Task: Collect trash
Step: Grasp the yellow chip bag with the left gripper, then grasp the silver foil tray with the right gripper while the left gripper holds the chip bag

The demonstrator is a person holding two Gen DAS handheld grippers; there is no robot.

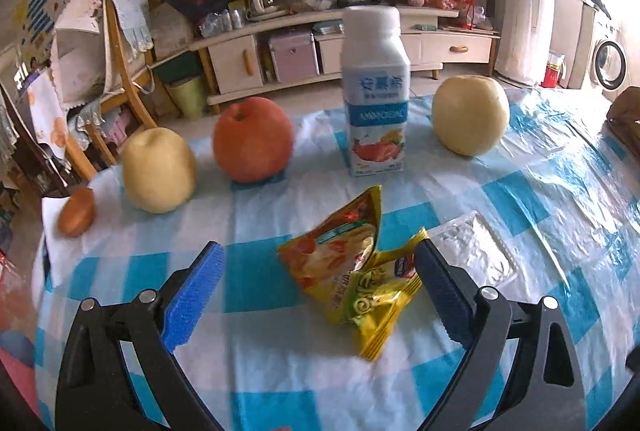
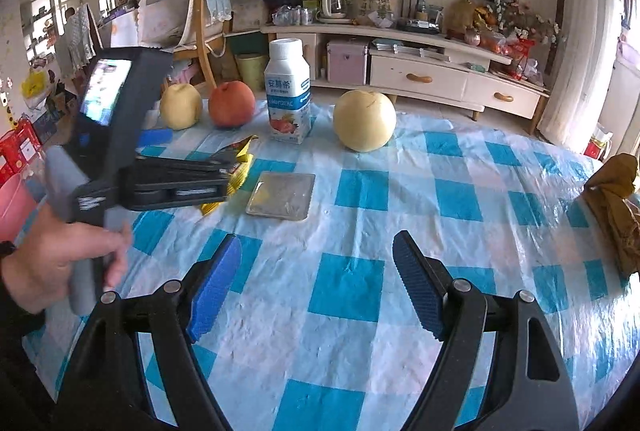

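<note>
Left wrist view: the left tool (image 1: pixel 318 281) is hanging wide open over the bench (image 1: pixel 520 199), which is wearing a blue-and-white checked plastic cover. The crumpled yellow snack wrapper (image 1: pixel 352 271) is lying between the two fingers, much nearer the right-hand finger (image 1: pixel 438 291), with its corner touching or just short of that pad; I cannot tell which. Just beyond that finger, a clear flat plastic packet (image 1: pixel 472 251) is lying on the cloth. Further back, a white yogurt bottle (image 1: pixel 376 91) is standing upright, flanked by a red apple (image 1: pixel 253 139) and two pale yellow pears (image 1: pixel 158 171) (image 1: pixel 470 114). From the right wrist view, the right tool (image 2: pixel 316 279) is also gaping wide, holding nothing, hovering over bare cloth, well apart from the wrapper (image 2: pixel 240 167) and the packet (image 2: pixel 282 196).
</note>
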